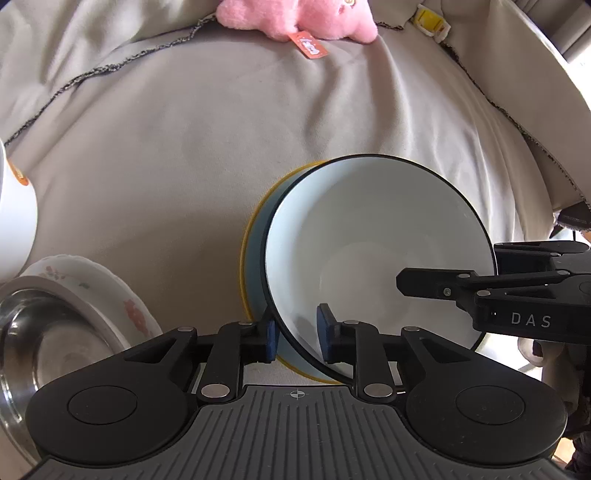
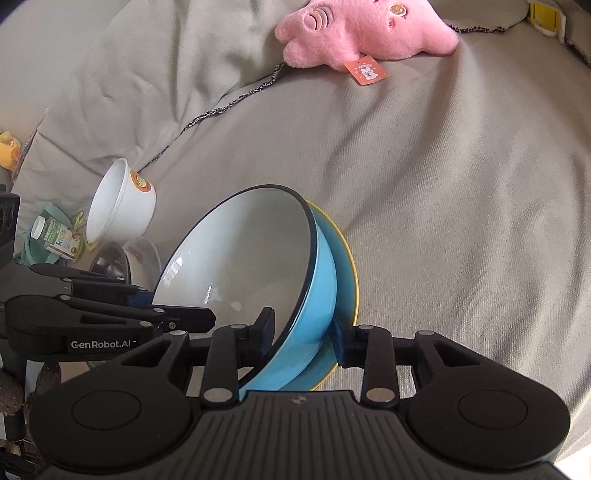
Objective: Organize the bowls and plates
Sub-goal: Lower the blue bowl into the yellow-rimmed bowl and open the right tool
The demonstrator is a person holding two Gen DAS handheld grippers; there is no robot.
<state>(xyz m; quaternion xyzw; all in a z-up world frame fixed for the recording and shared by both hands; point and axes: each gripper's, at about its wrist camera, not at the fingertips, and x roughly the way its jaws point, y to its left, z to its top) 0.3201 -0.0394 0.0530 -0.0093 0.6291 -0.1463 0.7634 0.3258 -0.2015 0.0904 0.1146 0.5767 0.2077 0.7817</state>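
Observation:
A blue bowl (image 1: 369, 236) with a white inside and dark rim stands tilted on a blue plate with a yellow rim (image 1: 255, 236) on the grey bedcover. My left gripper (image 1: 295, 332) straddles the bowl's near rim, its jaws a little apart from the wall. My right gripper (image 2: 301, 332) straddles the bowl's wall (image 2: 314, 280) from the other side, one finger inside, one outside by the plate (image 2: 349, 273). The right gripper's fingers (image 1: 436, 286) also show in the left wrist view over the bowl. A steel bowl (image 1: 33, 343) sits in a floral bowl (image 1: 110, 291) at left.
A white bowl (image 2: 122, 206) lies on its side further left, near a small bottle (image 2: 59, 240). A pink plush toy (image 2: 365, 29) lies at the far side of the bedcover. A yellow tag (image 1: 430, 18) lies far right.

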